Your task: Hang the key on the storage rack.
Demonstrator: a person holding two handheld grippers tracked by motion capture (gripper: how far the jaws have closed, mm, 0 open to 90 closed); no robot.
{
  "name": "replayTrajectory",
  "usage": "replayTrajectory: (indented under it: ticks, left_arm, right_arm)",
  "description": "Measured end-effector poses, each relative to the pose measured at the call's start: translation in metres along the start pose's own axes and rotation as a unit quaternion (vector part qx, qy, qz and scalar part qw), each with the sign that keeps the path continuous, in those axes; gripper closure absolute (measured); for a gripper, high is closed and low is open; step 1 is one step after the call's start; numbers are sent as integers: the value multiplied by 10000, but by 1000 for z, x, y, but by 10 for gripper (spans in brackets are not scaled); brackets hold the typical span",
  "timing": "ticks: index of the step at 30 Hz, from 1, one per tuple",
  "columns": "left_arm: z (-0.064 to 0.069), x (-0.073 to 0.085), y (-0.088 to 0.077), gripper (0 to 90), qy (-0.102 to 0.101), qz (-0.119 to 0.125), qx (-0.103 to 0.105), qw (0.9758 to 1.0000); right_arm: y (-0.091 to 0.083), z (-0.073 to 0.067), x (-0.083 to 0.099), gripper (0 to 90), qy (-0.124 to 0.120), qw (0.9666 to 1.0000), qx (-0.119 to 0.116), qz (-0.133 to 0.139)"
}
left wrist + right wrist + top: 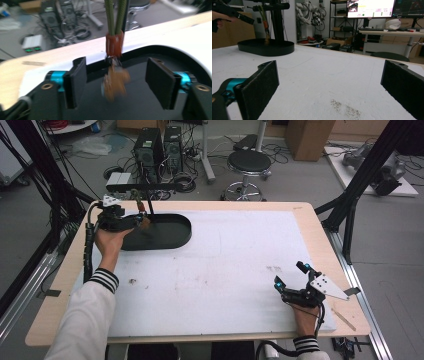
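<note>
Left gripper (115,85) jaws spread, brown tassel (115,83) hanging between them over black tray (175,232); steady, then close centred. Right gripper (329,87) spread, idle.

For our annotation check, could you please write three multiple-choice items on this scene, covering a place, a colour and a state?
1. Where on the table is the black tray?
A far left
B near right
C centre

2. What colour is the sleeve joining the two green cords?
A blue
B red
C white

3. How do the left gripper jaws stand?
A open
B shut on the cords
C shut on the tray

Key: 1 A, the tray lies at the far left by the left hand; 2 B, the sleeve is red; 3 A, a wide gap shows.
</note>
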State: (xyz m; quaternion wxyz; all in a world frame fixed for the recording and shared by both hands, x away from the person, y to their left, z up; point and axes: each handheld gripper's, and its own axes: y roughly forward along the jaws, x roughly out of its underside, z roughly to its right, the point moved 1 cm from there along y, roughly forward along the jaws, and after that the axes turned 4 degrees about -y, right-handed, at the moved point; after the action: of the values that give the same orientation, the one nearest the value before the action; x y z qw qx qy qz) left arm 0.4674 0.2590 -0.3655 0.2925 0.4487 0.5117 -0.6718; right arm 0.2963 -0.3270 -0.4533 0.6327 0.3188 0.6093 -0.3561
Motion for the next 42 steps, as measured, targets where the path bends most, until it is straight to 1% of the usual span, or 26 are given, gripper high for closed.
replayTrajectory:
  ticks: [1,2,3,4,6,7,8,10,11,12,13,14,15,17,19,21,22,23,24,25,26,28,29,36,39,42]
  left_arm:
    - [-3,3,-8,277,-100,222,220,9995]
    - [-3,3,-8,249,-100,222,220,9995]
    - [-4,6,-16,225,-207,391,614,9971]
    - [-4,6,-16,180,-207,391,614,9971]
    - [-1,9,-25,144,-81,483,883,9949]
    - [3,12,-38,87,106,750,1072,9913]
    - [3,12,-38,42,106,750,1072,9913]
    - [8,16,-50,17,253,935,1319,9865]
    - [14,21,-62,17,383,1153,1576,9800]
    - [14,21,-62,17,383,1153,1576,9800]
    - [19,29,-72,17,417,1235,1795,9751]
    - [19,29,-72,17,417,1235,1795,9751]
    - [21,33,-77,17,425,1282,1873,9730]
    - [26,47,-86,17,425,1230,2012,9709]
    - [28,53,-90,17,477,1207,2021,9707]
    - [30,67,-101,17,522,1362,2021,9684]
    - [30,67,-101,17,522,1362,2021,9684]
    - [30,80,-107,17,505,1443,2024,9673]
    - [30,80,-107,17,505,1443,2024,9673]
    - [30,93,-114,17,550,1607,1996,9650]
    - [30,93,-114,17,550,1607,1996,9650]
    - [30,112,-122,17,573,1718,1967,9636]
    - [30,112,-122,17,573,1718,1967,9636]
    - [26,141,-132,17,405,1966,1903,9610]
    - [25,153,-135,17,343,2144,1921,9571]
    - [23,159,-134,17,375,2118,1927,9574]
  right_arm:
    - [0,0,0,5,-5,10000,-2,1]
    - [0,0,0,5,-5,10000,-2,1]
    - [0,0,0,5,6,10000,-10,-12]
    - [0,0,0,5,6,10000,-10,-12]
    - [0,0,0,5,5,10000,-14,-10]
    - [0,0,0,5,10,10000,-18,-6]
    - [0,0,0,5,10,10000,-17,-4]
    - [0,0,0,4,3,10000,-20,-7]
    - [0,0,0,5,8,10000,-18,20]
    - [0,0,0,5,8,10000,-18,20]
    - [0,0,0,5,14,10000,-18,21]
    - [0,0,0,5,14,10000,-18,21]
    - [0,0,0,5,0,10000,-18,22]
    - [0,0,0,5,7,10000,-12,21]
    - [0,0,0,5,-14,10000,-10,15]
    - [0,0,0,5,-3,10000,-6,4]
    - [0,0,0,5,-3,10000,-6,4]
    - [0,0,0,5,8,10000,-3,-1]
    - [0,0,0,5,8,10000,-3,-1]
    - [0,0,0,5,2,10000,3,-6]
    - [0,0,0,5,2,10000,3,-6]
    - [1,0,0,5,-38,10000,1,4]
    - [1,0,0,4,-47,10000,4,10]
    - [1,0,0,5,-47,10000,8,9]
    - [1,0,0,5,-40,10000,6,7]
    - [1,-1,0,4,7,10000,-7,-23]
